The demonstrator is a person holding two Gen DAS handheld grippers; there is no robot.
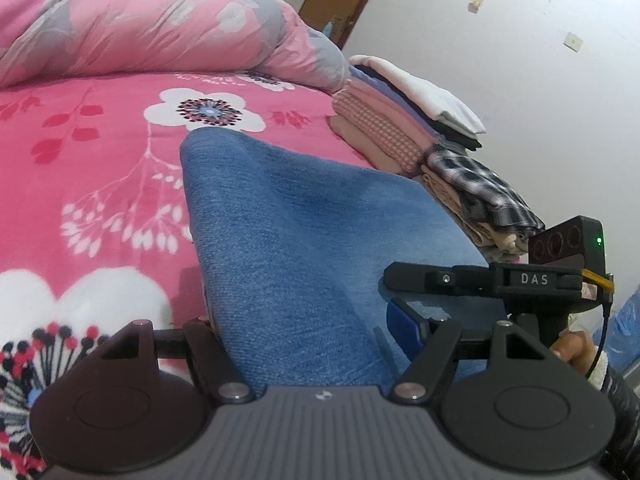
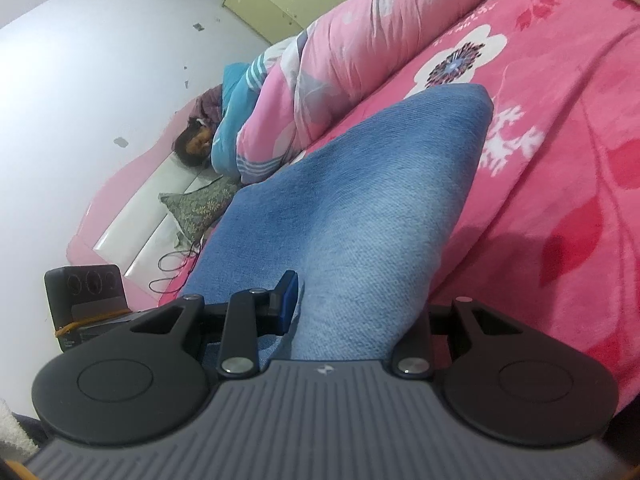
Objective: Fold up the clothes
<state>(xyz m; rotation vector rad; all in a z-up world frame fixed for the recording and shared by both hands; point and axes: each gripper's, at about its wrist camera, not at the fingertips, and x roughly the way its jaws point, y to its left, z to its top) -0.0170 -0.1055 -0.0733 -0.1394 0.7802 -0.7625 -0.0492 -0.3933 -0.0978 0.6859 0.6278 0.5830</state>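
A blue denim garment [image 1: 304, 208] hangs lifted over the pink floral bedsheet [image 1: 100, 140], stretched from both grippers to a folded far end. In the left wrist view my left gripper [image 1: 304, 328] grips its near edge, with the thick cloth filling the wide gap between the fingers. My right gripper [image 1: 480, 280] shows side-on at the right, clamped on the same edge. In the right wrist view the denim [image 2: 360, 184] runs between the right gripper's [image 2: 360, 308] fingers; the blue pad [image 2: 286, 300] presses on it and the other finger is hidden by cloth. The left gripper [image 2: 88, 300] shows at the left.
A stack of folded clothes [image 1: 400, 120] and a plaid shirt [image 1: 480, 188] lie at the bed's right edge by the white wall. A bunched pink quilt [image 1: 140, 20] runs along the far side. A person [image 2: 196, 144] lies under a blue blanket at the headboard, near a pillow [image 2: 200, 204].
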